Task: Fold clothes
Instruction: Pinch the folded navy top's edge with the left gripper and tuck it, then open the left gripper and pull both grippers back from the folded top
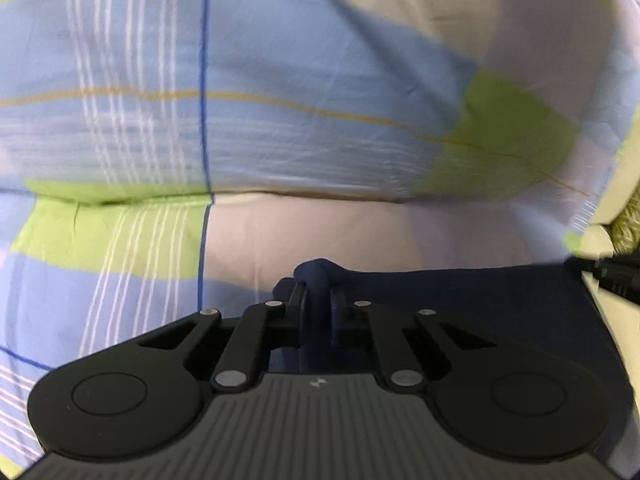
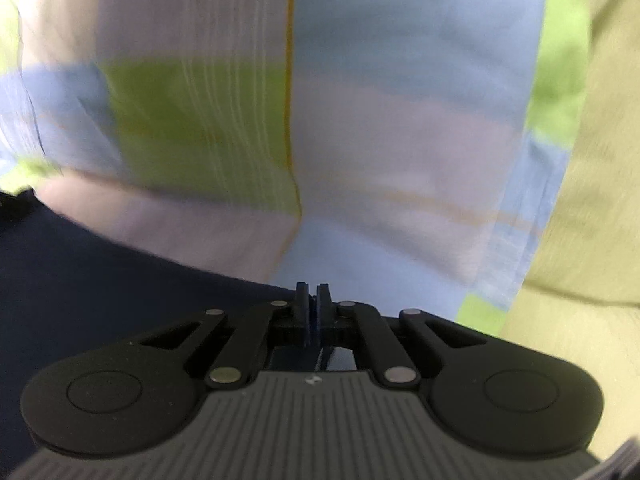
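A dark navy garment (image 1: 460,300) stretches between both grippers, held above a checked bedsheet (image 1: 280,120). My left gripper (image 1: 318,292) is shut on a bunched edge of the navy cloth, which bulges up between its fingers. The other gripper's tip (image 1: 616,276) shows at the far right of the left wrist view, at the garment's other end. In the right wrist view my right gripper (image 2: 313,296) is shut on a thin edge of the same navy garment (image 2: 80,272), which spreads away to the left.
The sheet (image 2: 360,120) has blue, green, lilac and white checks and covers a bed. A pale yellow-green surface (image 2: 592,200) lies to the right of the sheet. A cream edge and a fuzzy olive thing (image 1: 628,228) show at the right.
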